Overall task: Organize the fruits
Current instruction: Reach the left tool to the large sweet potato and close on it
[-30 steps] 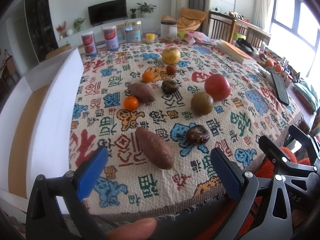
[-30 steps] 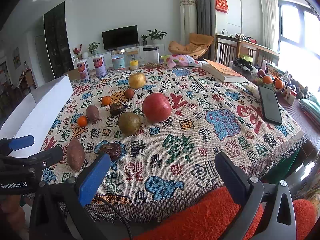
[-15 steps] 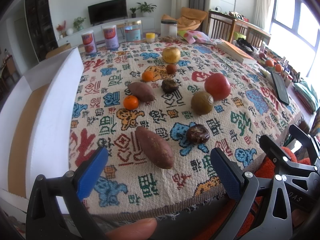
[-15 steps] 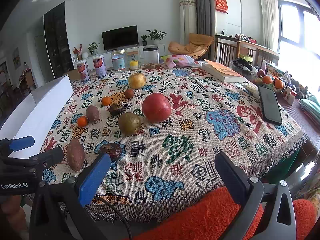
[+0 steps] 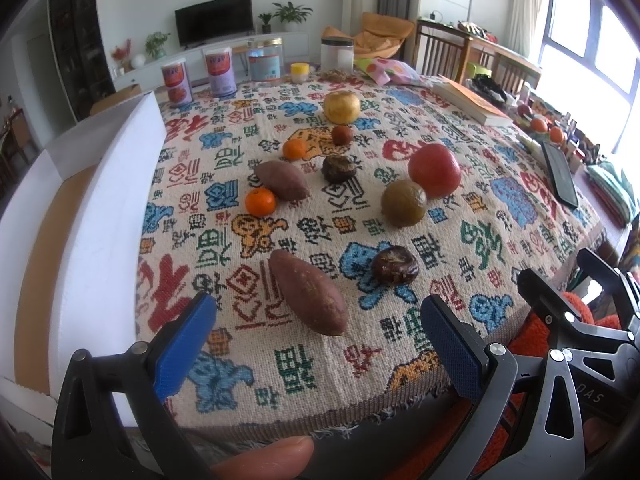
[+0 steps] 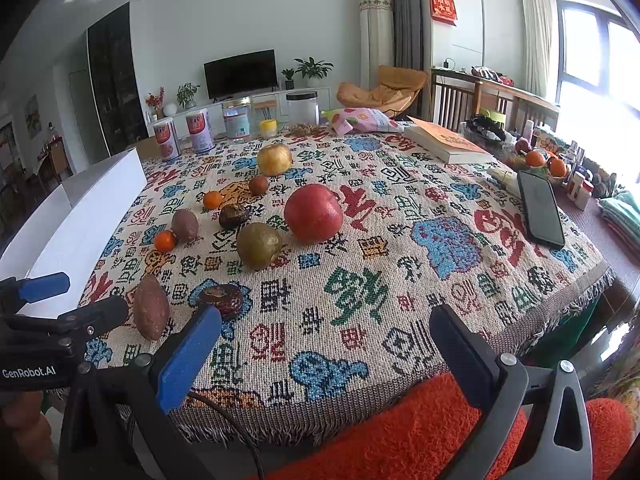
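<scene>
Fruits and tubers lie on a patterned tablecloth (image 5: 520,208). Nearest my left gripper (image 5: 316,344) is a sweet potato (image 5: 306,296), just beyond its open, empty jaws. A dark wrinkled fruit (image 5: 394,266) lies to its right. Further back are a green-brown fruit (image 5: 403,202), a big red fruit (image 5: 434,170), a second sweet potato (image 5: 281,180), two small oranges (image 5: 260,202) and a yellow fruit (image 5: 341,107). My right gripper (image 6: 324,344) is open and empty over the table's near edge, with the red fruit (image 6: 314,212) well ahead.
A white foam box (image 5: 80,216) stands along the table's left side. Cans and jars (image 5: 218,70) stand at the far edge. A book (image 6: 444,142) and a black phone (image 6: 540,208) lie at the right. An orange-red cushion (image 6: 400,432) is below the near edge.
</scene>
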Demonstrator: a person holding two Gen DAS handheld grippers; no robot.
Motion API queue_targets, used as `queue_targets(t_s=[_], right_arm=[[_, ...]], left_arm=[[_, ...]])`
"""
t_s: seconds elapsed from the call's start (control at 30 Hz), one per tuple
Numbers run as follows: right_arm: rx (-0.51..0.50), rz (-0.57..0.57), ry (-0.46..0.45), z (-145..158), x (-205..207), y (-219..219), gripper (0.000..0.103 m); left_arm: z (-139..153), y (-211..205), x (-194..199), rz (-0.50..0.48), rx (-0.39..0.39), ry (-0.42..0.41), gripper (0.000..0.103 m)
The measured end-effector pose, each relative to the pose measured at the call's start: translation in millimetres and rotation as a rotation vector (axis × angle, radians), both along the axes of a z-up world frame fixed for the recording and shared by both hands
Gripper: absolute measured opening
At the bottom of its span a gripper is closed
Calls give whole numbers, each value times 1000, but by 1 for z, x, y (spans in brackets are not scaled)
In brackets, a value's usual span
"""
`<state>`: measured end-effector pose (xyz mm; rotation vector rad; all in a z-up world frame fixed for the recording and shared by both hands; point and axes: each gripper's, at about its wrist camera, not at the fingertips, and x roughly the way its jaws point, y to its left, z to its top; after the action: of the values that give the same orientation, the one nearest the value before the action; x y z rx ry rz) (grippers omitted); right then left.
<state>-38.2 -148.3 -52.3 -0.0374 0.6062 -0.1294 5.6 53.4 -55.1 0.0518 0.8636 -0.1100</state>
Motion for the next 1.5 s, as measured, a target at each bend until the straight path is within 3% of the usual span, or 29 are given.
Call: queue_targets(t_s=[0.27,0.33,0.4,0.43,0.47,0.53,0.63,0.8,1.03,1.2,1.5], right_arm=[[-20,-8,-9,2,-1,-2,103],[-123,-96,-52,11,-5,-6,103],[-292,-239,-154,25,-16,-10,103],[-324,-273,-196,32,-21,-14,103],[-314,-285,-219,39,-24,-21,103],[-194,-249,-219,44,-28,-40,103],[-30,-229,-137,30,-25,-62,103],[83,-199,-18,5,-11,-69,103],[38,-118,30,-9,-3,-49,103],[37,-116,45,-10,0,-50,103],[54,-117,55,-10,2,-53,103]], left_arm=[[-1,2,1,4,-6,10,102],[-3,4,2,7,-13,25,102],[-8,4,7,4,-22,58,102],[-11,3,9,-3,-29,80,102],[-14,3,11,-8,-32,93,102],[-20,1,13,-21,-23,101,102],[-30,3,17,-47,-32,143,102],[-50,9,30,-69,-53,231,102],[-74,16,38,-17,-36,292,102],[-77,13,40,-2,36,276,103],[-79,14,45,-18,32,267,103]])
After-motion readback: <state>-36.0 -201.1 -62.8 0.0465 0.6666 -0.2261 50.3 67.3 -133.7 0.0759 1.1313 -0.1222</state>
